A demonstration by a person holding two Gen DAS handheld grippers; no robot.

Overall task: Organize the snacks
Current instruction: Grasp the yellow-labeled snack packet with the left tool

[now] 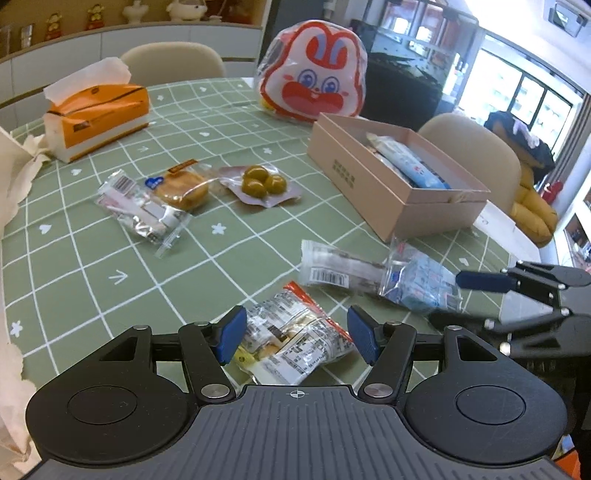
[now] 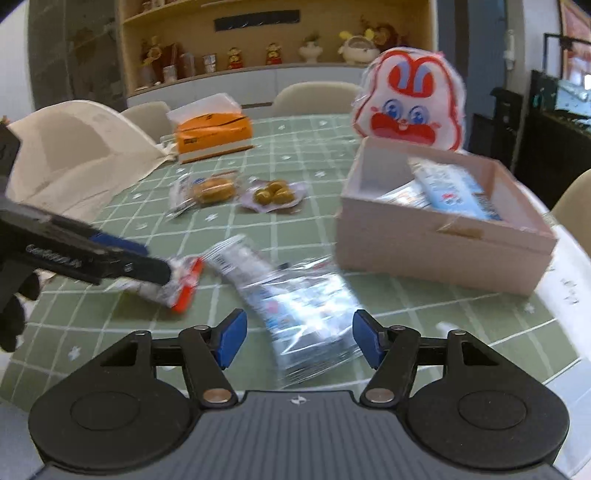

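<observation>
Between the left claw (image 1: 296, 334)'s parted pads lies an unpinched white snack packet (image 1: 291, 338); the right claw (image 2: 299, 338) gapes over a blue-printed clear packet (image 2: 303, 310) on the desk (image 1: 92, 266).

A table (image 1: 92, 258) under a green cloth with a white grid fills the foreground, with cream chairs (image 1: 173, 62) drawn up at its far edge and right edge. Behind it a white cabinet (image 2: 221, 83) carries wooden shelves (image 2: 258, 33) lined with small figurines. To the right, bright daylight comes through tall dark-framed windows (image 1: 528, 92).
</observation>
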